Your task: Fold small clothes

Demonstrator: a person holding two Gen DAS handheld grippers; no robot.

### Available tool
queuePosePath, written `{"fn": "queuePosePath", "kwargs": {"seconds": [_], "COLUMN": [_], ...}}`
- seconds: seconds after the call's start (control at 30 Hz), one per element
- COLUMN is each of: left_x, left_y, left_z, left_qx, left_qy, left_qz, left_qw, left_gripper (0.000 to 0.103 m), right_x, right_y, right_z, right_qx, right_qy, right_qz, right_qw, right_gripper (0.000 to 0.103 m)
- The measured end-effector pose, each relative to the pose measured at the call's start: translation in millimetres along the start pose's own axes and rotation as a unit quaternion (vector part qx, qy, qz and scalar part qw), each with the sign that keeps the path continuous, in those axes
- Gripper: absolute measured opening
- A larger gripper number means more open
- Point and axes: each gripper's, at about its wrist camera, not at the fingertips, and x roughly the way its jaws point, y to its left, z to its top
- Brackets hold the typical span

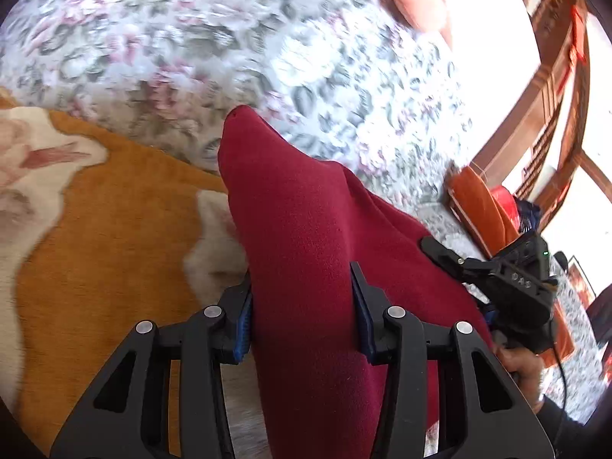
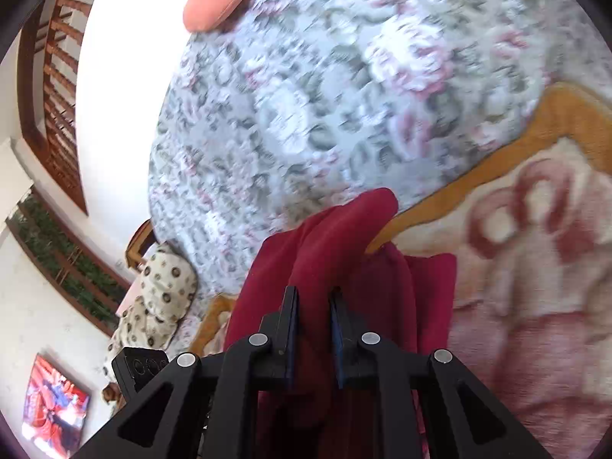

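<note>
A dark red fleece garment [image 1: 290,199] hangs lifted above the bed, stretched between both grippers. In the left wrist view my left gripper [image 1: 302,294] is shut on a thick fold of it, blue pads pressing both sides, and a pointed corner sticks up past the fingertips. At the cloth's right edge is my right gripper [image 1: 443,254], with a hand [image 1: 520,363] behind it. In the right wrist view my right gripper [image 2: 313,298] is shut on a bunched fold of the red garment [image 2: 344,222], which droops below the fingers. The lower part of the cloth is hidden.
Below lies a grey floral bedspread [image 1: 229,38], with an orange-and-cream blanket [image 1: 114,210] nearer me. A pink pillow [image 1: 417,0] sits at the far end. An orange cushion [image 1: 478,206] and a spotted cushion [image 2: 164,298] lie at the bed's side, near wooden window frames [image 1: 554,76].
</note>
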Motion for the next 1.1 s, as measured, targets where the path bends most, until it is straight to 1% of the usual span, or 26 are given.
{"fn": "queuePosePath", "kwargs": {"seconds": [0.07,0.1,0.13,0.17,0.2,0.23,0.27,0.3,0.33,0.37,0.4,0.43,0.5,0.57,0.63,0.67,0.77,0.83,0.87,0.9,0.93,0.97,1.0,1.03,1.07,1.1], "left_x": [-0.2,2.0,7.1,11.5,12.8,12.2,11.8,11.3,10.7,10.2,10.1,9.9,11.4,13.1,15.1,15.4,16.7,17.5,17.4,17.3,17.6,17.9,18.8,19.2,19.2,18.9], "left_y": [14.9,21.8,28.2,32.5,33.5,32.3,30.8,30.6,33.6,37.8,42.7,44.6,46.2,46.1,48.8,47.2,36.8,29.9,28.1,27.2,28.2,29.3,31.2,32.3,32.8,32.7], "left_z": [-2.3,-5.2,-8.1,-9.6,-10.1,-10.0,-9.9,-10.4,-10.4,-10.2,-9.7,-9.9,-10.0,-11.7,-13.1,-13.3,-14.8,-15.6,-15.7,-15.8,-15.9,-15.7,-15.7,-15.6,-15.4,-15.2], "left_qx": [-0.004,-0.008,-0.016,-0.02,-0.02,-0.017,-0.012,-0.011,-0.018,-0.029,-0.04,-0.046,-0.052,-0.051,-0.058,-0.053,-0.024,-0.003,0.003,0.006,0.007,0.005,0.002,0.0,-0.001,0.0], "left_qy": [0.016,0.027,0.042,0.052,0.051,0.049,0.046,0.045,0.045,0.047,0.047,0.047,0.049,0.05,0.055,0.054,0.053,0.052,0.051,0.05,0.05,0.051,0.053,0.053,0.053,0.05], "left_qz": [0.011,0.021,0.04,0.052,0.054,0.054,0.056,0.056,0.051,0.046,0.04,0.037,0.035,0.038,0.038,0.039,0.056,0.07,0.073,0.075,0.075,0.075,0.073,0.073,0.072,0.073], "left_qw": [0.9998,0.9994,0.9982,0.9971,0.9971,0.9972,0.9973,0.9974,0.9975,0.9975,0.9973,0.9971,0.9968,0.9967,0.9961,0.9963,0.9967,0.9962,0.996,0.9959,0.9959,0.9959,0.9959,0.996,0.996,0.9961], "left_gripper": [0.042,0.042,0.042,0.042,0.042,0.042,0.042,0.042,0.042,0.042,0.042,0.042,0.042,0.045,0.048,0.049,0.051,0.051,0.051,0.051,0.051,0.052,0.053,0.053,0.053,0.053], "right_x": [15.0,26.8,32.5,42.8,48.6,48.3,46.1,39.3,30.8,23.9,18.8,16.8,23.3,36.6,45.8,46.8,46.0,46.7,48.6,52.4,55.6,60.9,64.5,67.2,64.3,61.9], "right_y": [0.5,-3.6,-6.4,-12.2,-17.2,-21.9,-24.6,-27.2,-28.9,-30.3,-31.1,-32.9,-36.2,-40.7,-46.9,-51.0,-58.6,-64.5,-64.3,-60.7,-53.2,-41.2,-34.9,-30.4,-29.0,-31.6], "right_z": [-4.3,-10.3,-14.1,-20.9,-25.4,-27.1,-26.9,-25.6,-23.6,-22.4,-21.7,-21.6,-23.3,-30.1,-35.6,-37.6,-34.8,-31.4,-29.4,-28.1,-28.4,-31.1,-35.3,-40.5,-44.2,-44.5], "right_qx": [0.002,0.005,0.005,0.003,0.007,0.015,0.023,0.033,0.038,0.039,0.038,0.036,0.029,0.022,0.029,0.036,0.08,0.114,0.119,0.109,0.085,0.028,-0.013,-0.044,-0.058,-0.047], "right_qy": [0.017,0.034,0.044,0.064,0.074,0.077,0.071,0.053,0.033,0.019,0.011,0.011,0.04,0.081,0.091,0.087,0.074,0.075,0.083,0.101,0.119,0.146,0.164,0.174,0.164,0.156], "right_qz": [0.007,0.006,0.001,-0.026,-0.048,-0.055,-0.05,-0.04,-0.034,-0.034,-0.036,-0.037,-0.04,-0.052,-0.056,-0.05,-0.014,0.016,0.031,0.036,0.034,0.009,-0.017,-0.033,-0.033,-0.026], "right_qw": [1.0,0.999,0.999,0.998,0.996,0.995,0.996,0.997,0.998,0.998,0.999,0.999,0.998,0.995,0.994,0.994,0.994,0.991,0.989,0.988,0.989,0.989,0.986,0.983,0.984,0.986], "right_gripper": [0.015,0.018,0.019,0.019,0.02,0.021,0.021,0.025,0.033,0.038,0.044,0.048,0.049,0.049,0.052,0.052,0.057,0.062,0.063,0.063,0.063,0.063,0.061,0.059,0.057,0.046]}}
